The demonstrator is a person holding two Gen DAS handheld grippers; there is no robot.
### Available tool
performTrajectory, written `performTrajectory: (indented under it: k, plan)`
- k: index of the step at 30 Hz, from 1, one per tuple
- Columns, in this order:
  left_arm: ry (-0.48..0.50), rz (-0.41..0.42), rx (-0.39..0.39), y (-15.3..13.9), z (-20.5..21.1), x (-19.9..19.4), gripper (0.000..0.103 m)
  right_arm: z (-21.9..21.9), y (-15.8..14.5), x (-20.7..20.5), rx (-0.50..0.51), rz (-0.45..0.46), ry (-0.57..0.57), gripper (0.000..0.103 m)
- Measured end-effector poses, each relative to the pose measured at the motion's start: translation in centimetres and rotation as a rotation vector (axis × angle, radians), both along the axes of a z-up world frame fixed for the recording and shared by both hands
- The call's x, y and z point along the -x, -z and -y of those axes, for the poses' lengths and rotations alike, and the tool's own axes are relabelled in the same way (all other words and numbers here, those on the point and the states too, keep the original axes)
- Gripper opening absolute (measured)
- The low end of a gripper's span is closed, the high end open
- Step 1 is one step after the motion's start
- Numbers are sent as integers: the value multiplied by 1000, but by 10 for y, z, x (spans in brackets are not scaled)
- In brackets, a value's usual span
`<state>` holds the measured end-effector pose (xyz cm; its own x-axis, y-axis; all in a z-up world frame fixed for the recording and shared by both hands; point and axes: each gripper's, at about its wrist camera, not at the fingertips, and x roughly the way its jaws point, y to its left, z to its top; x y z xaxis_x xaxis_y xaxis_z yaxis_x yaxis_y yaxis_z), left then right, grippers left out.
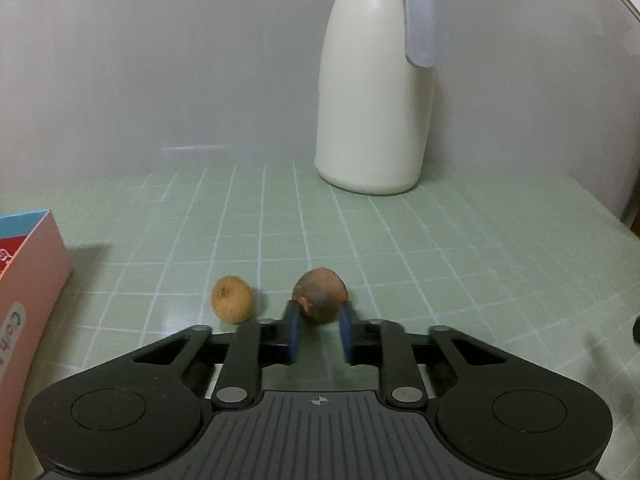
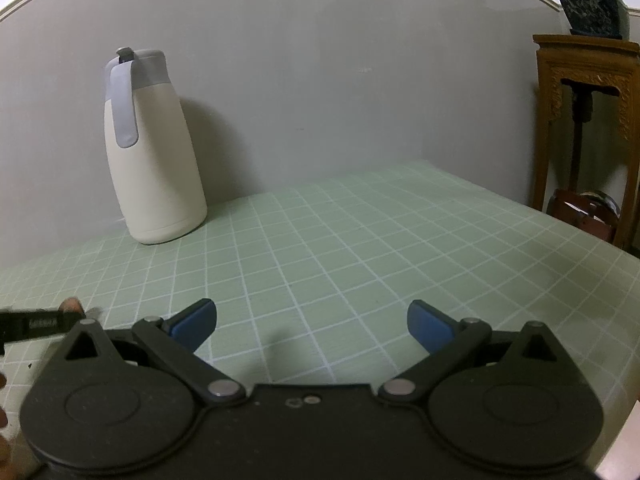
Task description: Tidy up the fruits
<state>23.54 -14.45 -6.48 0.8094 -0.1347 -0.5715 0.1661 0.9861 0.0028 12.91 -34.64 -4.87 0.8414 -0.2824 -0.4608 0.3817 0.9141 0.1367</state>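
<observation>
In the left wrist view, my left gripper (image 1: 320,314) is shut on a dark brown round fruit (image 1: 319,294), held between its blue pads just above the green grid mat (image 1: 440,260). A lighter tan fruit (image 1: 232,299) lies on the mat just to the left of the gripper's left finger. In the right wrist view, my right gripper (image 2: 312,320) is open and empty over the mat (image 2: 360,240). At the far left edge of that view, the tip of the left gripper (image 2: 40,324) shows with a bit of a fruit (image 2: 72,305) behind it.
A cream jug with a grey lid and handle (image 1: 372,92) stands at the back by the wall; it also shows in the right wrist view (image 2: 154,152). A pink and blue box (image 1: 28,280) stands at the left. A wooden stand (image 2: 588,120) is beyond the table's right edge.
</observation>
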Motion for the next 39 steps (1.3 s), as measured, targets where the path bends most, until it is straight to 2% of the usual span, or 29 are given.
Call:
performTrajectory:
  k: [1, 3, 6, 7, 8, 9, 10, 11, 12, 14, 18, 21, 25, 28, 32, 34, 38, 39]
  plan:
    - [1, -7, 4, 0, -1, 2, 12, 0, 0, 0, -1, 1, -2, 102]
    - [4, -13, 6, 0, -3, 7, 12, -1, 0, 0, 1, 1, -6, 102]
    - [24, 2, -33, -1, 1, 16, 12, -2, 0, 0, 4, -4, -16, 102]
    - [26, 15, -44, -2, 2, 18, 13, -2, 1, 0, 1, -5, -18, 102]
    - [25, 27, -58, -4, 4, 19, 19, -1, 1, 0, -3, -7, -20, 102]
    - [17, 37, -68, -5, 5, 19, 43, -1, 1, 0, -7, -8, -21, 102]
    - [-1, 50, -75, -6, 6, 18, 82, -1, 1, 0, -9, -8, -23, 102]
    - [-21, 72, -83, -8, 6, 18, 94, -2, 1, 0, -8, -9, -24, 102]
    - [-37, 105, -92, -10, 7, 19, 98, -2, 0, 0, -6, -9, -26, 102]
    - [-27, 128, -114, -13, 10, 15, 98, -1, -1, 0, -4, -9, -28, 102]
    - [-11, 95, -112, -10, 13, 0, 97, -2, 0, 0, -7, -10, -28, 102]
    - [2, 69, -94, -3, 13, -6, 79, -2, 0, 1, -6, -6, -31, 102]
    - [15, 82, -102, -3, 16, -7, 73, -2, 1, 2, -6, -6, -31, 102]
    - [22, 87, -104, -3, 17, -8, 57, -2, 0, 2, -12, -6, -32, 102]
    - [52, 122, -139, -3, 20, 0, 57, -2, -1, 2, -9, -4, -35, 102]
    - [65, 96, -145, -2, 21, -5, 57, -2, 0, 2, -10, -4, -36, 102]
    - [39, 25, -87, 1, 11, -19, 56, -2, -1, 2, -8, -7, -43, 102]
    - [37, 8, -73, 2, 9, -22, 50, -2, -1, 3, -7, -5, -43, 102]
